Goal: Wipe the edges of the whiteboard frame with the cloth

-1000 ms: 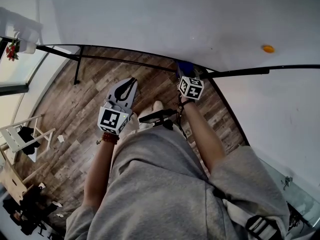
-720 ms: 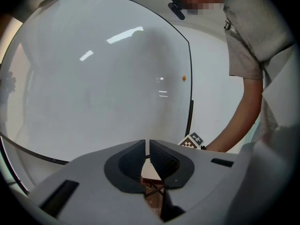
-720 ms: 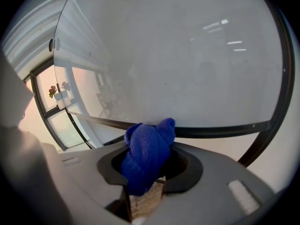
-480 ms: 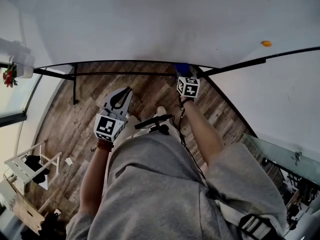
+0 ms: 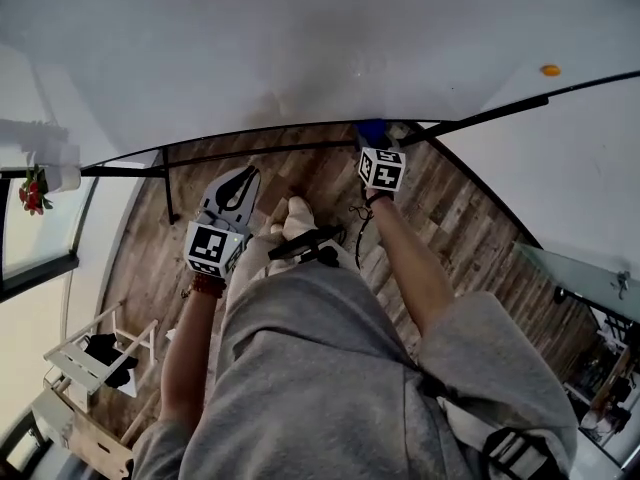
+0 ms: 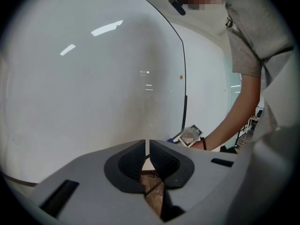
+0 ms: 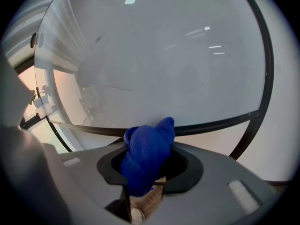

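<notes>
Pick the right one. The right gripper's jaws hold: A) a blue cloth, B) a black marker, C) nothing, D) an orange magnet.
A: in the right gripper view, the right gripper is shut on a bunched blue cloth, close to the whiteboard frame.

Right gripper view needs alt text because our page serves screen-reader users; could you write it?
The right gripper has its tongs shut on a bunched blue cloth, whose tip sits at the dark lower frame of a large whiteboard. Ceiling lights reflect in the glossy white board, which fills most of the view.
</notes>
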Motion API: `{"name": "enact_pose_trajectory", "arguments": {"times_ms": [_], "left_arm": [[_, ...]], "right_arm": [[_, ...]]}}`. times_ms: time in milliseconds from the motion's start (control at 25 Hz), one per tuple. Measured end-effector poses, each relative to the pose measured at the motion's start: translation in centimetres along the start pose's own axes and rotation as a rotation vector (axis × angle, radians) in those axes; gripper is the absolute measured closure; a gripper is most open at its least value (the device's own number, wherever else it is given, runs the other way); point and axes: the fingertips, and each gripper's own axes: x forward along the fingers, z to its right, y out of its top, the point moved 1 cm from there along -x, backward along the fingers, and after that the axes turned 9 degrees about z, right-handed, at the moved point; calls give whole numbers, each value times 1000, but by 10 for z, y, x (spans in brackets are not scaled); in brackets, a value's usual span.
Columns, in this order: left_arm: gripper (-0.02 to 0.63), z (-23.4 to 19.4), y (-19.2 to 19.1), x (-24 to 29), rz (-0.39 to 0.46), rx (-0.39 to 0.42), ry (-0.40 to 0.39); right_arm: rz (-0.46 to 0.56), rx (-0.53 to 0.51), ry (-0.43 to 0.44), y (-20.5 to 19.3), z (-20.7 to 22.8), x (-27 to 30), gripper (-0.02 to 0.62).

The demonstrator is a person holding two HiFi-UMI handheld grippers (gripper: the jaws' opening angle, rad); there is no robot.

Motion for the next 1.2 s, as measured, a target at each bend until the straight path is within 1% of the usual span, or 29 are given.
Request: {"name": "enact_pose_trajectory", "arguments": {"times_ms": [160,280,480,600,720,920,1200], "left_arm": [[572,-23,1,-2,18,-18,28],[572,-33,-5,-8,23,-36,9],[572,-39,-6,-16,15,-55,-25],[572,-42,-3,-26,20,-61,-39],[572,-50,-6,-35,19,-71,-36],[572,-63,-5,-46,31,-86,-26],[572,-78,-4,-53,46,-91,-22]], "right_arm": [[-2,-31,-7,1,-1,0,445],[-5,-33,-33,-3,-6,-3,446],[-2,-69,-28,1,-16,-1,446],[7,-65,-65,2,-22,-1,446],[18,-56,-81,3,-34,1,446],[11,-89,-100,4,-48,2,446],[-2,-103,-94,1,-66,6,446]]}}
